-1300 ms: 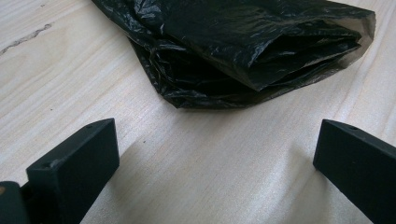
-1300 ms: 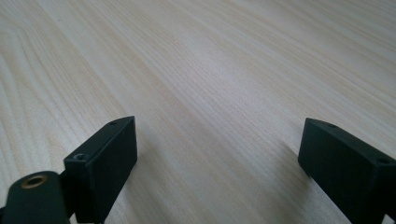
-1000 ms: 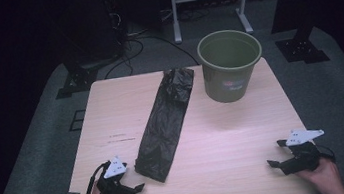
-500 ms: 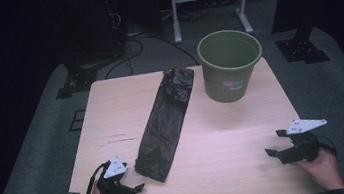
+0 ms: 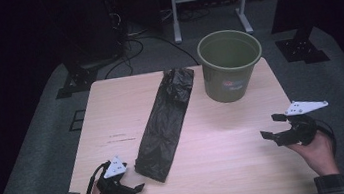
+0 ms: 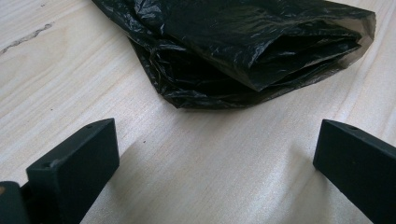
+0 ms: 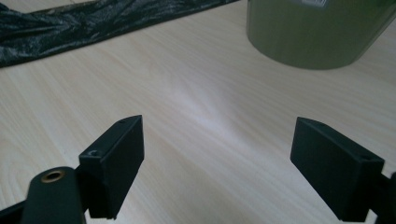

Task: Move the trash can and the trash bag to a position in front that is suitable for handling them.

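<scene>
Black bin bag [image 5: 165,120] lies flat, folded into a long strip, running from near the table's [image 5: 221,181] far edge at mid-width down toward the near-left corner. Its near end [image 6: 252,51] sits just ahead of the left gripper's jaws, apart from them, with bare wood between.

Left gripper [image 5: 130,187]: at the near-left corner, low to the tabletop, jaws wide apart, nothing between them. Pointed at the bag's near end.

Right gripper [image 5: 274,128]: near the right edge, toward the near-right corner, raised a little, jaws wide apart and empty. It faces the open wood between bag and bucket (well apart from both).

Green bucket [image 5: 231,65]: upright at the far-right part of the table, just beside the bag's far end, mouth open, inside looks empty.

Progress, judged: nothing done yet. Bag untouched and unopened, bucket unlined. Remaining, probably: grasp the bag end, open it out, fit it into the bucket.
</scene>
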A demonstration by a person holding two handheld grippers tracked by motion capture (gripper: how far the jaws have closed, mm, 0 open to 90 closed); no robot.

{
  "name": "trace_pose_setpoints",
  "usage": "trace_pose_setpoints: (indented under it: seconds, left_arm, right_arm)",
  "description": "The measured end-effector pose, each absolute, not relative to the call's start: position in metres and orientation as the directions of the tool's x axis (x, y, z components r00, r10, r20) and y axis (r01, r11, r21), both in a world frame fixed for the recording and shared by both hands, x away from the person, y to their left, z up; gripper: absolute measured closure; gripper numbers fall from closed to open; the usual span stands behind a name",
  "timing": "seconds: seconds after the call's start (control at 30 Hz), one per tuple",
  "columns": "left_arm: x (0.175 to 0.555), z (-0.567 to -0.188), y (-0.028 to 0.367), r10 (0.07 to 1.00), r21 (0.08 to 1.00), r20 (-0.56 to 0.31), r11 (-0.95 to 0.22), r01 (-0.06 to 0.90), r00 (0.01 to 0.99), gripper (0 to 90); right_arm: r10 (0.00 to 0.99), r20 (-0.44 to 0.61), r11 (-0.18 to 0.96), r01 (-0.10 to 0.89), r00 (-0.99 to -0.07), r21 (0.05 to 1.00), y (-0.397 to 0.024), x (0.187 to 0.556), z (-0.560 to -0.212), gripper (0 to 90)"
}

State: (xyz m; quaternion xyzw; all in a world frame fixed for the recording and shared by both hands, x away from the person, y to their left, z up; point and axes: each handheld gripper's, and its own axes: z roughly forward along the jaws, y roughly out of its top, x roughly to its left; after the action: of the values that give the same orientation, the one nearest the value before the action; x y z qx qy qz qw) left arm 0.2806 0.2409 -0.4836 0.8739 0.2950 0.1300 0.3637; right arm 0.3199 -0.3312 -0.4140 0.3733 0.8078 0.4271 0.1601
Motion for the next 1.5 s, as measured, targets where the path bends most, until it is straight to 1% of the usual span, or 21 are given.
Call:
trace_pose_setpoints:
  seconds: [0.3, 0.57, 0.63, 0.77, 1.07, 1.5]
  left_arm:
    - [0.281, -0.484, 0.241, 0.61, 0.711, 0.013, -0.563, 0.421, 0.792, 0.0]
    - [0.28, -0.484, 0.241, 0.611, 0.714, 0.011, -0.559, 0.422, 0.792, 0.0]
    - [0.28, -0.484, 0.241, 0.611, 0.714, 0.012, -0.559, 0.421, 0.792, 0.0]
    - [0.281, -0.484, 0.241, 0.61, 0.713, 0.014, -0.561, 0.419, 0.792, 0.0]
    - [0.281, -0.484, 0.241, 0.611, 0.714, 0.014, -0.56, 0.42, 0.792, 0.0]
    - [0.28, -0.484, 0.241, 0.611, 0.714, 0.015, -0.561, 0.42, 0.792, 0.0]
  right_arm:
    - [0.756, 0.063, 0.328, 0.461, -0.651, 0.825, -0.325, 0.342, -0.381, 16.2]
    - [0.764, 0.053, 0.329, 0.458, -0.643, 0.826, -0.318, 0.365, -0.347, 16.6]
    - [0.761, 0.05, 0.329, 0.452, -0.647, 0.829, -0.316, 0.37, -0.341, 18.0]
    - [0.768, 0.048, 0.324, 0.452, -0.639, 0.831, -0.315, 0.382, -0.33, 18.0]
    - [0.799, 0.051, 0.297, 0.467, -0.599, 0.833, -0.317, 0.408, -0.313, 18.0]
    - [0.85, 0.059, 0.26, 0.515, -0.523, 0.817, -0.32, 0.45, -0.303, 18.0]
